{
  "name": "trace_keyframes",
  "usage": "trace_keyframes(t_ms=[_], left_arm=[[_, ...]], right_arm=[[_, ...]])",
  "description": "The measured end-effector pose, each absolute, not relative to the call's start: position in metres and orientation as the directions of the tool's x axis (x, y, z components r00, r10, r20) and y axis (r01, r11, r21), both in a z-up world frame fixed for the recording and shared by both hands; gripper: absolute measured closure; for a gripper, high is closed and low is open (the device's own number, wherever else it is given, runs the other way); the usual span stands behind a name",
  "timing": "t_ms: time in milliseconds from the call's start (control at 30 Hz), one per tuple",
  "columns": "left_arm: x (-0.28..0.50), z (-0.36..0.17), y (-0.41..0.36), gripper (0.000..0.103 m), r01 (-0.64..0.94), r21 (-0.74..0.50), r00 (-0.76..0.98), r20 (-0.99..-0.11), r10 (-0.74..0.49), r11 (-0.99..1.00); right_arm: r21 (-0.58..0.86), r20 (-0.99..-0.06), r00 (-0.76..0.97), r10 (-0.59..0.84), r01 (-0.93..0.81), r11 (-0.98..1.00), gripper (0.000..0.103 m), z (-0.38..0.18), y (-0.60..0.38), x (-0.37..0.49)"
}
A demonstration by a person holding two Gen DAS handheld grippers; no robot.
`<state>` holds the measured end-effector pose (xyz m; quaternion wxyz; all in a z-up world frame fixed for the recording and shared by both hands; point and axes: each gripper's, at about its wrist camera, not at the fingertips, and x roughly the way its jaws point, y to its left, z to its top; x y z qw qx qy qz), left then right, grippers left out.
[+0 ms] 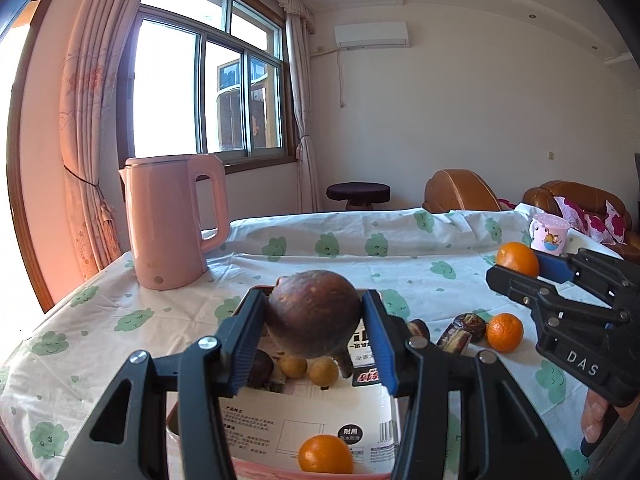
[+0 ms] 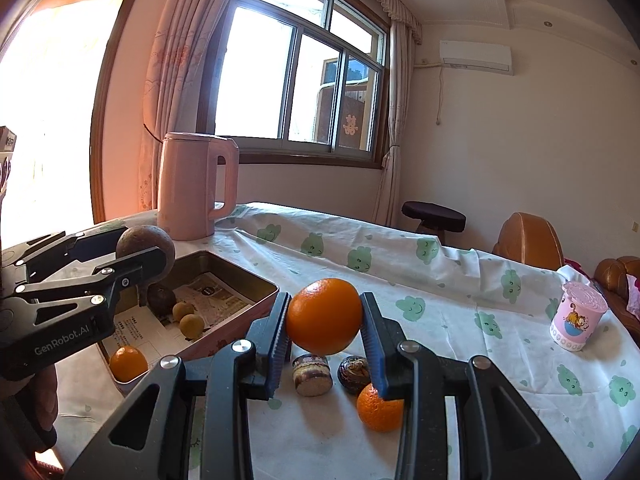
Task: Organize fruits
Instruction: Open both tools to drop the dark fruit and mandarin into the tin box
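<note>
Our left tool [image 1: 314,336] pinches a brown fruit [image 1: 314,314] between its blue pads, holding it in the air above the tray [image 1: 176,424]. Our right tool [image 2: 324,334] pinches an orange [image 2: 324,315] the same way, lifted clear of the table [image 2: 460,352] and to the right of the tray.

Under the brown fruit, the tray is lined with printed paper [image 1: 280,424] and holds a dark fruit [image 2: 161,299], two small yellow-brown fruits [image 1: 308,369] side by side, and a second orange [image 1: 325,455] at its near edge.

On the cloth below the right tool lie a small jar [image 2: 312,374], a dark round object [image 2: 353,373] just beside it, and a third orange [image 2: 378,409] nearer to us, partly behind the right finger.

Farther out, a pink kettle [image 1: 172,220] stands upright on the table beyond the tray, near the window [image 1: 208,92]. A pink cup [image 2: 576,322] with a cartoon print stands well apart at the table's right side. The table wears a white cloth printed with green clouds. Behind it we see a dark stool [image 2: 434,216] and brown leather seats [image 1: 460,192].
</note>
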<state>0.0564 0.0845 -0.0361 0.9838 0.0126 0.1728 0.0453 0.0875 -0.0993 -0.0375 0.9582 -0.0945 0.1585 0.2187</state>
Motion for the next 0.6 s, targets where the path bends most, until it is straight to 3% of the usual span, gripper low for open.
trace_keyframes(t_ms=[600], left_arm=[[0.073, -0.051, 0.144, 0.052, -0.184, 0.022, 0.868, -0.464, 0.173, 0.983]], right_arm=[[-0.117, -0.439, 0.747, 0.500, -0.599, 0.793, 0.067, -0.045, -0.013, 0.101]])
